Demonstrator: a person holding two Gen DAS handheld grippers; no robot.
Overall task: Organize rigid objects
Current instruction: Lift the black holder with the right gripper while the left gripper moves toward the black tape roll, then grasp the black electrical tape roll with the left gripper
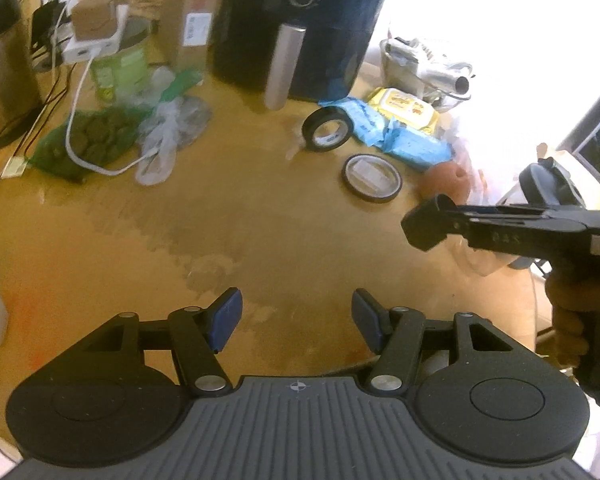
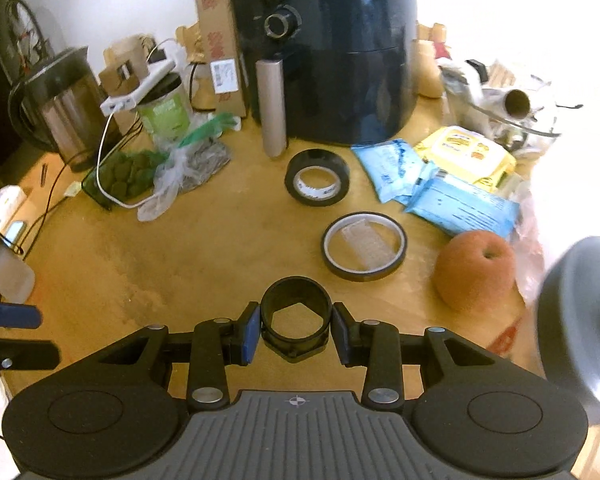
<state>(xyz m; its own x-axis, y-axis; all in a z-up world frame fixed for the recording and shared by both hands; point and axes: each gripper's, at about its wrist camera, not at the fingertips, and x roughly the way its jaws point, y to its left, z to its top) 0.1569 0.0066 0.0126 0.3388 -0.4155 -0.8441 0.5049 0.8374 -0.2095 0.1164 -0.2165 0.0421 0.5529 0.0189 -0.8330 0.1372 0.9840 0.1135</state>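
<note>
Two claws work over a wooden worktop [image 2: 204,248]. The black air fryer [image 2: 340,48] stands at the back, largest of all. An apple [image 2: 476,270] rests near the blue packets [image 2: 460,204]. In front of the fryer lies a thick black tape roll [image 2: 317,178], and just beside it, nearer, a thin flat tape ring [image 2: 364,246]. The left claw [image 1: 297,322] hangs released, its blue pads well apart above bare wood. The right claw [image 2: 296,332] is clenched on a small black hex-bored ring [image 2: 296,322], pinched between both pads above the worktop.
</note>
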